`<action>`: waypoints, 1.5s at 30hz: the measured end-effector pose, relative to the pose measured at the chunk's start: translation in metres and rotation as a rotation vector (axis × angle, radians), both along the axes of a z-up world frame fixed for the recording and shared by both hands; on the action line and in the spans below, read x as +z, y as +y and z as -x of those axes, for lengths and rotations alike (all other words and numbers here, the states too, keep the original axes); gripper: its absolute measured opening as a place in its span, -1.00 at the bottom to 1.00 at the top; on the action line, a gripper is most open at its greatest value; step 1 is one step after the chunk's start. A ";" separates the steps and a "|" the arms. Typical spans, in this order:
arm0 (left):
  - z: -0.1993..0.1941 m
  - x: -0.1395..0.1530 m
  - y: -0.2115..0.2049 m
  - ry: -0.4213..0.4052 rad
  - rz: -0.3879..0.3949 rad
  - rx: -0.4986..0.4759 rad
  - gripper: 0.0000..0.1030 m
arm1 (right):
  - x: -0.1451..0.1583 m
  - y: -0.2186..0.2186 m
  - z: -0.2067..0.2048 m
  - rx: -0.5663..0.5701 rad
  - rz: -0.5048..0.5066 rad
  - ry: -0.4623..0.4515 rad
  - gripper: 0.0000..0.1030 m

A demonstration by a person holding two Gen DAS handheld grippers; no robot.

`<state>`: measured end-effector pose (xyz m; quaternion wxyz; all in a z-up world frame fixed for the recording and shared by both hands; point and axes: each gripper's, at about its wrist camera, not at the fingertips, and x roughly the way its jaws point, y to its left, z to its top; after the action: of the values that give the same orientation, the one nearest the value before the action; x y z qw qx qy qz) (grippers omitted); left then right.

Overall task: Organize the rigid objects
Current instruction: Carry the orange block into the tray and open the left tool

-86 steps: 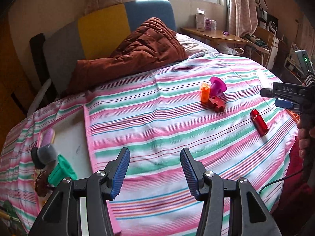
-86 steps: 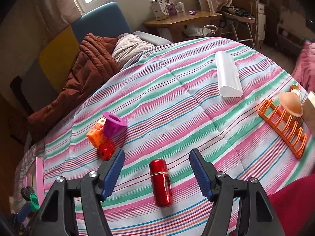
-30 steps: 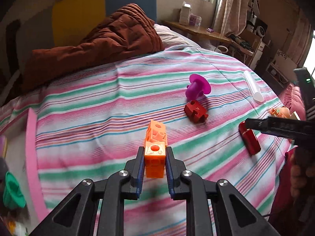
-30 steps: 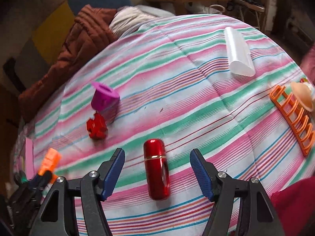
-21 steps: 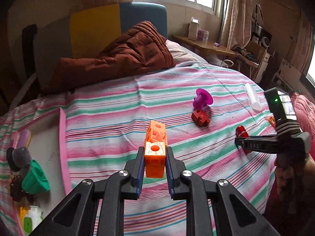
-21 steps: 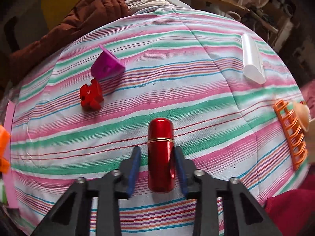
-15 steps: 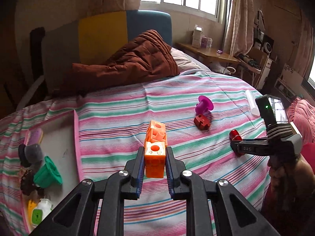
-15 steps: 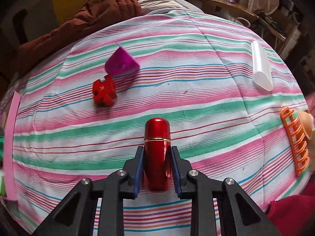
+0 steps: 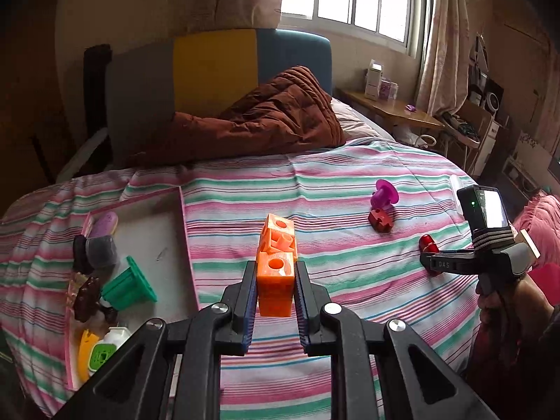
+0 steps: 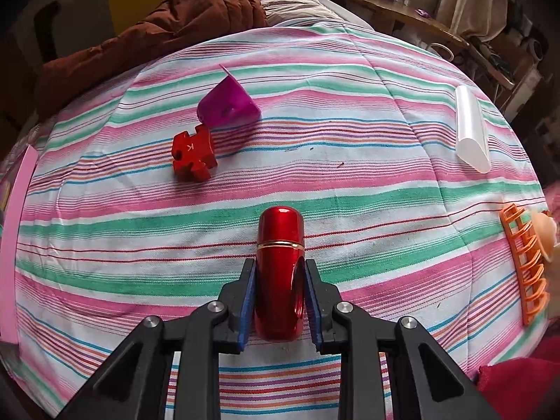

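Observation:
My left gripper is shut on an orange block piece and holds it above the striped bedspread. My right gripper is shut on a shiny red capsule; it also shows at the right of the left wrist view. A red puzzle piece and a purple funnel-shaped toy lie further back on the bed. A pink-rimmed white tray at the left holds a green cup and several small items.
A white tube lies at the back right. An orange rack sits at the right edge. A brown quilt is piled by the headboard. A wooden desk stands beyond the bed.
My left gripper took the orange block and lifted it back toward the tray side. My right gripper closed on the red capsule and holds it.

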<state>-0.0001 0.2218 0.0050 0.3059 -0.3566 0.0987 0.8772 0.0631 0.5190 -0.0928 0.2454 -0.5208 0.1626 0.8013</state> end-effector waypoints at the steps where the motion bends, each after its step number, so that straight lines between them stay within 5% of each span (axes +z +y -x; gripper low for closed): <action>1: 0.000 0.000 -0.003 0.000 0.001 0.005 -0.64 | 0.000 0.000 -0.001 0.001 -0.005 0.001 -0.48; 25: 0.018 -0.025 -0.091 -0.067 0.002 0.172 -0.64 | -0.004 -0.015 0.003 0.039 -0.123 -0.003 -0.49; 34: 0.087 -0.022 -0.125 -0.160 -0.101 0.223 -0.64 | -0.004 -0.014 0.003 0.043 -0.133 -0.007 -0.49; 45: 0.173 -0.047 -0.098 -0.211 -0.036 0.238 -0.64 | -0.004 -0.013 0.005 0.048 -0.130 -0.008 -0.49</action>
<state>-0.1734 0.1236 -0.0423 0.2149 -0.4506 0.0072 0.8665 0.0577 0.5063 -0.0972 0.2602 -0.5107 0.0967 0.8137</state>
